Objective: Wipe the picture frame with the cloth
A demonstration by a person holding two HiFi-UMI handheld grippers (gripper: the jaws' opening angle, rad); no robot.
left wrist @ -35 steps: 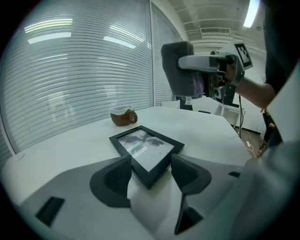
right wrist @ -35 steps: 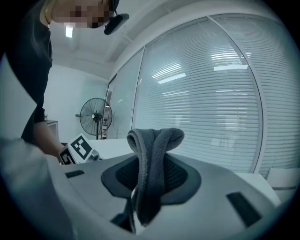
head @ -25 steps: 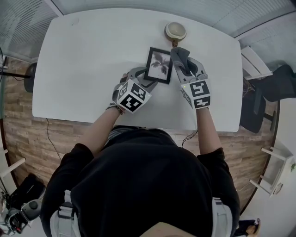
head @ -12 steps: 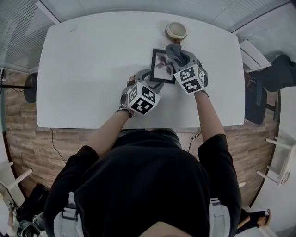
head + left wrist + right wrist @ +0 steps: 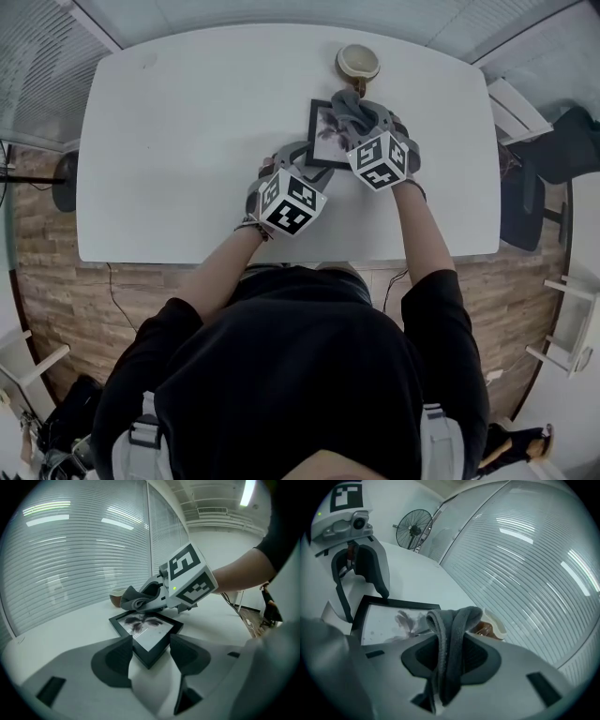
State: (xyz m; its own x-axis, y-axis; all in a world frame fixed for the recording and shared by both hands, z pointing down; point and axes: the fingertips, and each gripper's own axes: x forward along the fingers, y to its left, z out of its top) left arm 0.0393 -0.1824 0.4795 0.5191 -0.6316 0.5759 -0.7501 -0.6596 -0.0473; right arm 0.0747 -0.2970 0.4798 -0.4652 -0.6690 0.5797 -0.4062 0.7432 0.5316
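My left tongs (image 5: pixel 151 641) stand wide open astride the near corner of the picture frame (image 5: pixel 145 627), which lies flat near the desk's (image 5: pixel 187 122) far edge. My right tongs (image 5: pixel 451 641) pinch the limp cloth (image 5: pixel 452 620). The frame looks light, stiff and likely to slide, so I'd brace its border, not the glass.
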